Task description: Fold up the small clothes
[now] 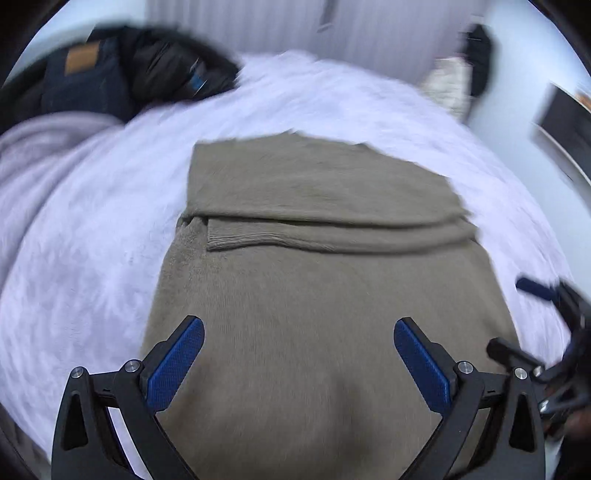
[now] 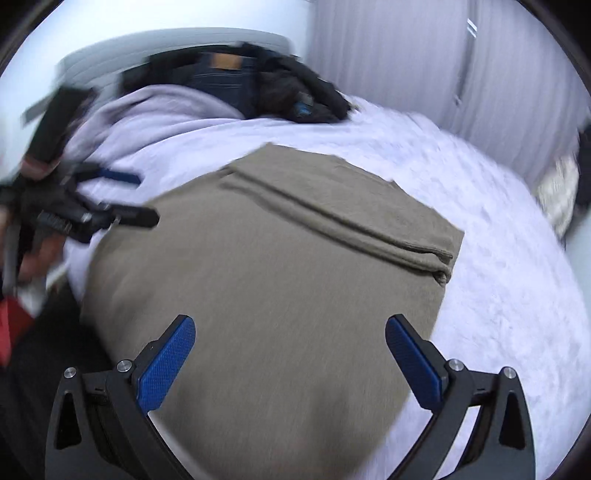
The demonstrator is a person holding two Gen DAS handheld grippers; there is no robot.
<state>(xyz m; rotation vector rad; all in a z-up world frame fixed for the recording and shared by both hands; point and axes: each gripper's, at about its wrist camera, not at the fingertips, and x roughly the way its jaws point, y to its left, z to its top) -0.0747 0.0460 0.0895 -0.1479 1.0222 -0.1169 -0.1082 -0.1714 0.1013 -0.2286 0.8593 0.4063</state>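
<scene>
A taupe knit garment (image 1: 314, 280) lies flat on a white fluffy bed cover (image 1: 92, 236), with a sleeve folded across it and its ribbed cuff (image 1: 229, 240) showing. My left gripper (image 1: 299, 332) hovers open over the garment's near part, nothing between its blue pads. In the right wrist view the same garment (image 2: 277, 277) fills the middle, and my right gripper (image 2: 290, 330) hangs open above it. The left gripper (image 2: 122, 206) shows at the left edge of that view. The right gripper (image 1: 546, 332) shows at the right edge of the left wrist view.
Dark clothes with jeans (image 1: 85, 81) are piled at the bed's far left corner, also jeans (image 2: 221, 77). A lilac blanket (image 1: 40, 147) lies beside them. A cream cloth (image 1: 450, 85) sits at the far right by a white ribbed wall (image 1: 388, 33).
</scene>
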